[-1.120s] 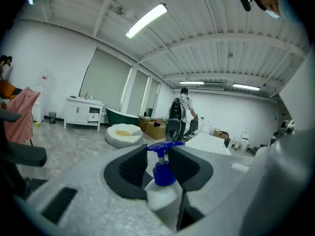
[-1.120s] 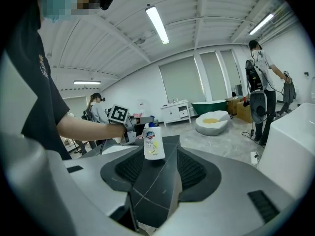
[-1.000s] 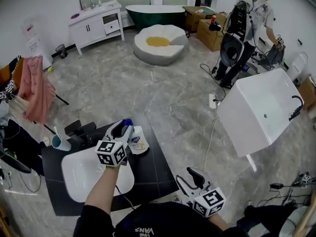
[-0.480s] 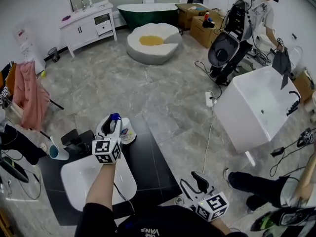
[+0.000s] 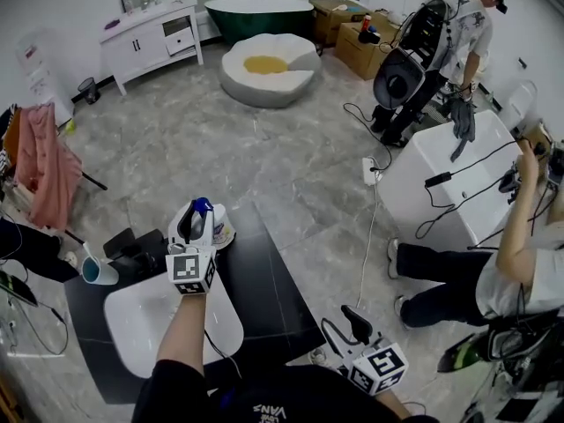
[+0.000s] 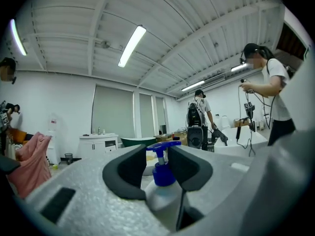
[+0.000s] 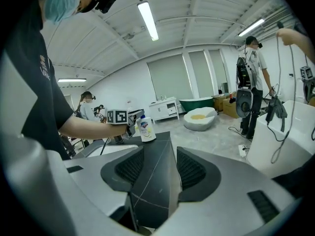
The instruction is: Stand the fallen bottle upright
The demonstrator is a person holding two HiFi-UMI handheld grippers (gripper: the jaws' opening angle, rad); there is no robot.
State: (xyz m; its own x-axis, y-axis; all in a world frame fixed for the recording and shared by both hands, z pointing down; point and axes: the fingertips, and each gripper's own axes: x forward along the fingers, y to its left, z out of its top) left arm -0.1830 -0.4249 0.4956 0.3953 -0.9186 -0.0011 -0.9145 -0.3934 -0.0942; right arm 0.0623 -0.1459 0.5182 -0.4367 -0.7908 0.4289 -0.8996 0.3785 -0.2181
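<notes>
My left tool [image 5: 195, 226] grips the white bottle [image 6: 162, 193] with the blue pump. Its jaws are partway closed and press on the body just below the pump. The bottle looks about upright, left of centre in the head view, close to the far edge of the black table [image 5: 273, 298]. I cannot tell whether its base fully rests there. My right tool [image 5: 342, 325] sits at the bottom of that frame, jaws wide, nothing between them. The risk, as I judge it: letting go before the base sits flat, or snagging the pump while backing off, could topple the bottle over that edge.
</notes>
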